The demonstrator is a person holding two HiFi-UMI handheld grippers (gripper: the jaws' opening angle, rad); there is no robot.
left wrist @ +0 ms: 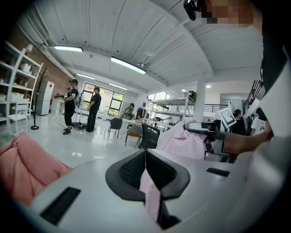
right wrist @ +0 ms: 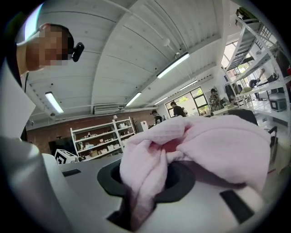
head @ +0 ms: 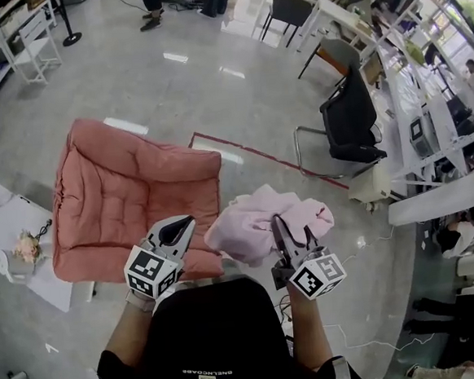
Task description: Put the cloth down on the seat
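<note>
Pink cloth (head: 260,224) is bunched and held up between both grippers, just beside the near right corner of the pink cushioned seat (head: 131,193), not lying on it. Left gripper (head: 189,223): jaws pinched together on a thin fold of the cloth. Right gripper (head: 281,224): jaws narrow, clamped on a thick wad, with the rest draping over its top. Glossy grey floor (head: 213,88) below.

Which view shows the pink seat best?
Head view: the whole pink seat from above, with the cloth held near its right corner. Left gripper view catches only a corner of it at lower left. Right gripper view shows none of it, only cloth.
</note>
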